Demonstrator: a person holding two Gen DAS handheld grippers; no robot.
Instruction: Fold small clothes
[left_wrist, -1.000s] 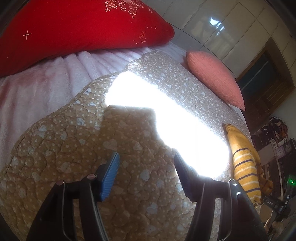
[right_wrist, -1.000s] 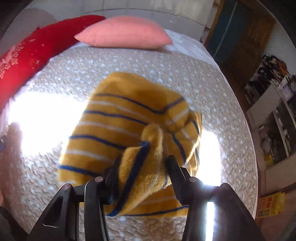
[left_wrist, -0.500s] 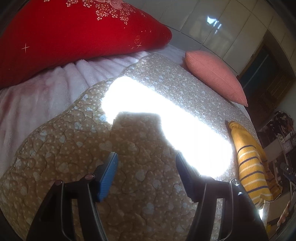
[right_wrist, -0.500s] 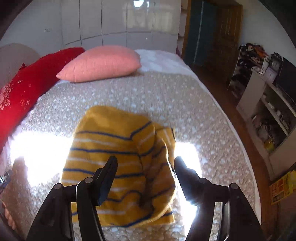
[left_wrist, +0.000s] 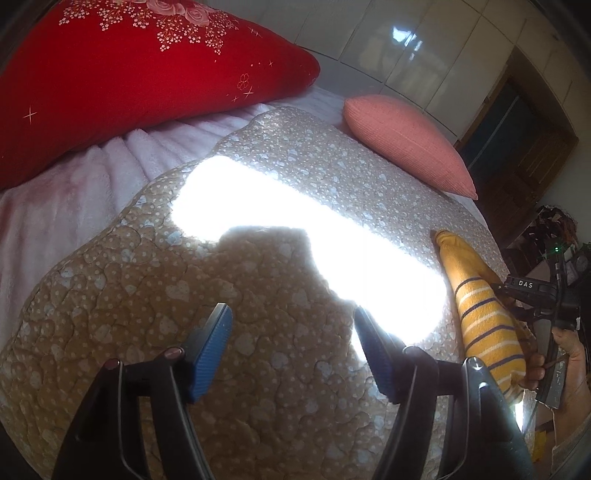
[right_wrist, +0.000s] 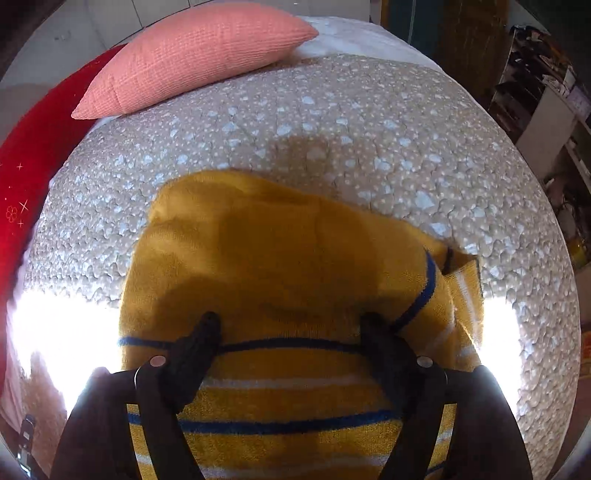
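Mustard sweater (right_wrist: 280, 251), blue-and-white stripes

**Left gripper over the quilt, striped garment at the far right**

The left gripper (left_wrist: 291, 347), black with blue ribbed pads, hangs over a beige quilted bedspread with pale heart prints (left_wrist: 147, 295), jaws opening with nothing between them. A glaring band of sunlight (left_wrist: 306, 236) crosses the bedspread. A mustard-yellow knitted garment with dark and white stripes (left_wrist: 484, 321) lies at the right, beside a hand (left_wrist: 572, 365) holding a second black gripper. A red embroidered pillow (left_wrist: 129, 81) and a pink ribbed cushion (left_wrist: 406, 144) lie beyond.
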